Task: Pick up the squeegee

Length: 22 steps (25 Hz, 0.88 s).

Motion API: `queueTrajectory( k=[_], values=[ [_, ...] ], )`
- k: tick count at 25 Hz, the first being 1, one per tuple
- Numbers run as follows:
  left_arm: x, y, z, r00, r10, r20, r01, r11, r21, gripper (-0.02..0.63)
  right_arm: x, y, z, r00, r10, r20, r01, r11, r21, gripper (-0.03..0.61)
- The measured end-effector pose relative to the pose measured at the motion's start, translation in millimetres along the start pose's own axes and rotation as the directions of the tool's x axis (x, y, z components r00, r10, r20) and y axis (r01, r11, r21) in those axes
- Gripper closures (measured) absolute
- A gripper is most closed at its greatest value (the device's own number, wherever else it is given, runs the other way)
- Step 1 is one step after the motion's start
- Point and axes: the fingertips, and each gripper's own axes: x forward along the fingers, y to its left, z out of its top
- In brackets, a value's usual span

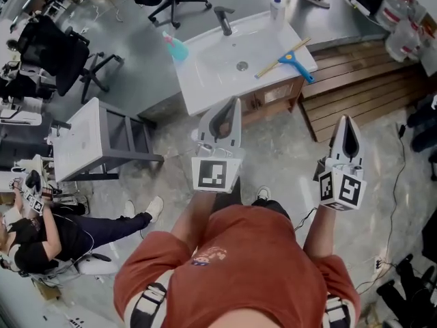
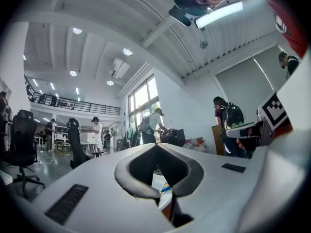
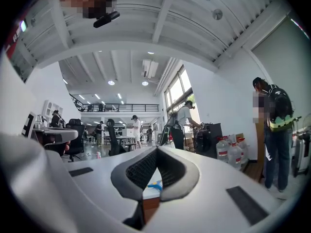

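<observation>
1. Left tool [image 1: 233, 106]: held out level in front of the person over the pale stone floor [image 1: 273, 156]. Its jaws are closed tip to tip with nothing gripped, and its marker cube faces the head camera.
2. Right tool [image 1: 347, 120]: held alongside the left one, likewise over the floor. Its jaws are fully closed and empty.
3. Squeegee [image 1: 295, 60]: blue head and pale yellow handle, lying flat at the right end of the white bench [image 1: 205, 91], just beside the basin [image 1: 235, 57]. The blue head reaches the bench's front right corner. It is well apart from both tools and untouched. In the right gripper view a blue part of it [image 3: 155, 185] shows through the gap behind the closed tips.
4. Faucet [image 1: 223, 19]: stands at the back edge of the basin.
5. White bottle [image 1: 276, 5]: upright at the back right corner of the bench.
6. Light blue bottle [image 1: 177, 48]: at the bench's left edge.
7. Wooden slatted platform [image 1: 362, 80]: on the floor to the right of the bench.
</observation>
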Motion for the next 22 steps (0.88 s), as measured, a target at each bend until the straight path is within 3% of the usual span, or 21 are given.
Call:
queueTrajectory(
  k=[22],
  values=[
    [129.9,174.8,-41.1,0.99,-0.131,0.058,0.135,0.988,-0.072,0.595,169.3,115.9,-2.0,0.997,-0.071,0.037,0.074,0.994,-0.084,0.572]
  ],
)
